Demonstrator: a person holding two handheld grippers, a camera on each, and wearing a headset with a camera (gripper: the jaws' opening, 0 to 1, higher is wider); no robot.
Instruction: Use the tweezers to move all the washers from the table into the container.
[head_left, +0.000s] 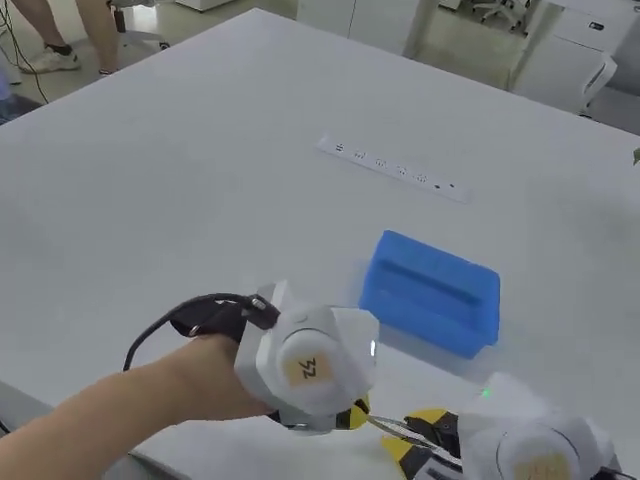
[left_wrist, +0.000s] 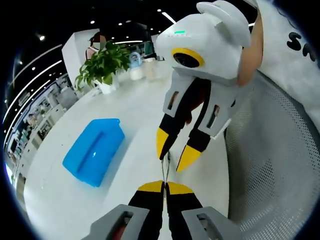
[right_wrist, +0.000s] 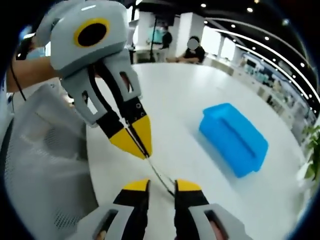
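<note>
The tweezers (left_wrist: 164, 170) hung near the front edge of the table (head_left: 200, 180), bridged between both tools. The left tongs (left_wrist: 163, 187) were pressed together on one end, while the right tongs (right_wrist: 162, 186) stood spread around the other, not yet pinching. The blue container (head_left: 430, 290) lay well beyond on the table. If the left tongs let go before the right closed, the tweezers would likely drop or twist askew. A white garment (left_wrist: 295, 55) bore dark lettering, cut off after "S".
</note>
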